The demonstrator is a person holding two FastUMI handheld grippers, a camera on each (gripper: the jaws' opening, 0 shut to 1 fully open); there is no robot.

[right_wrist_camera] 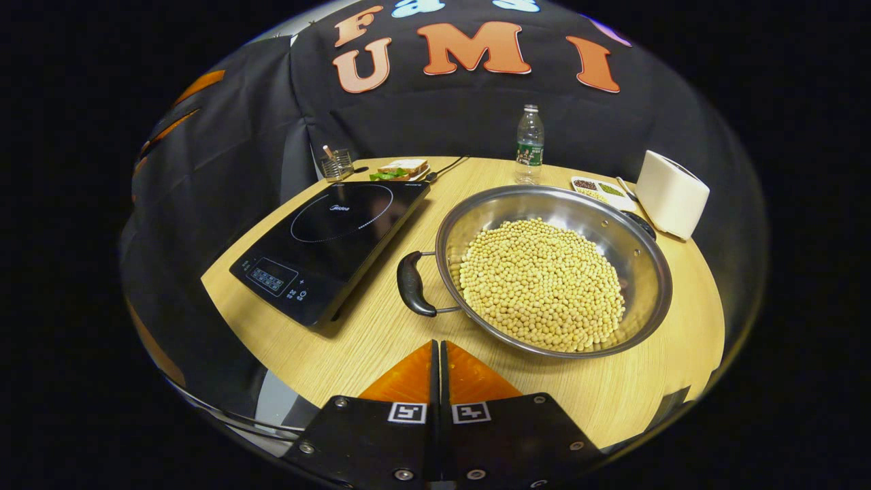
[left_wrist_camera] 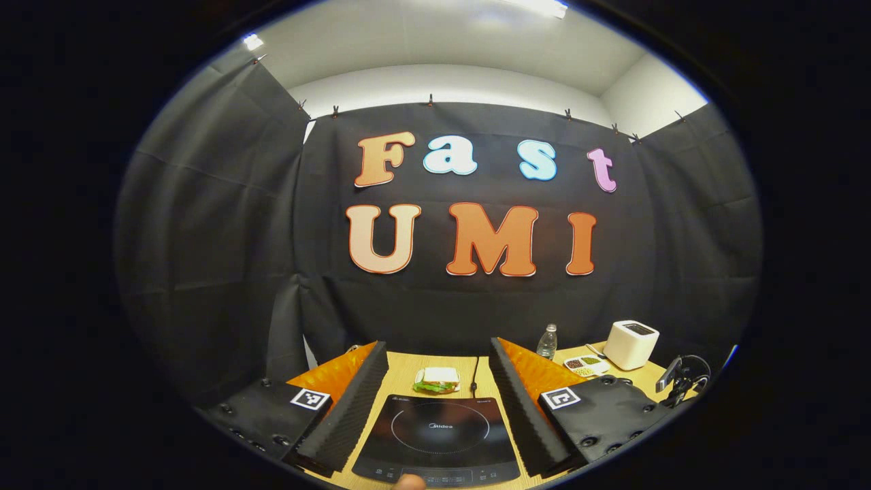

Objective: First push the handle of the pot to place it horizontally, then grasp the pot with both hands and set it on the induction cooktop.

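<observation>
A steel pot [right_wrist_camera: 633, 252] full of pale beans stands on the wooden table [right_wrist_camera: 381, 340] in the right gripper view, with one dark handle [right_wrist_camera: 412, 284] at its near left and the other handle [right_wrist_camera: 641, 223] at its far right. Left of it lies the black induction cooktop [right_wrist_camera: 326, 238]. My right gripper [right_wrist_camera: 439, 348] is shut with nothing in it, just short of the pot's near rim. In the left gripper view my left gripper [left_wrist_camera: 435, 350] is open and hangs over the induction cooktop [left_wrist_camera: 439, 435], pointing at the back wall.
Along the table's far side stand a sandwich on a plate [right_wrist_camera: 401, 169], a glass cup [right_wrist_camera: 337, 163], a water bottle [right_wrist_camera: 529, 144], a small tray of grains [right_wrist_camera: 599, 188] and a white toaster [right_wrist_camera: 670, 194]. A power cord [right_wrist_camera: 446, 167] runs behind the cooktop.
</observation>
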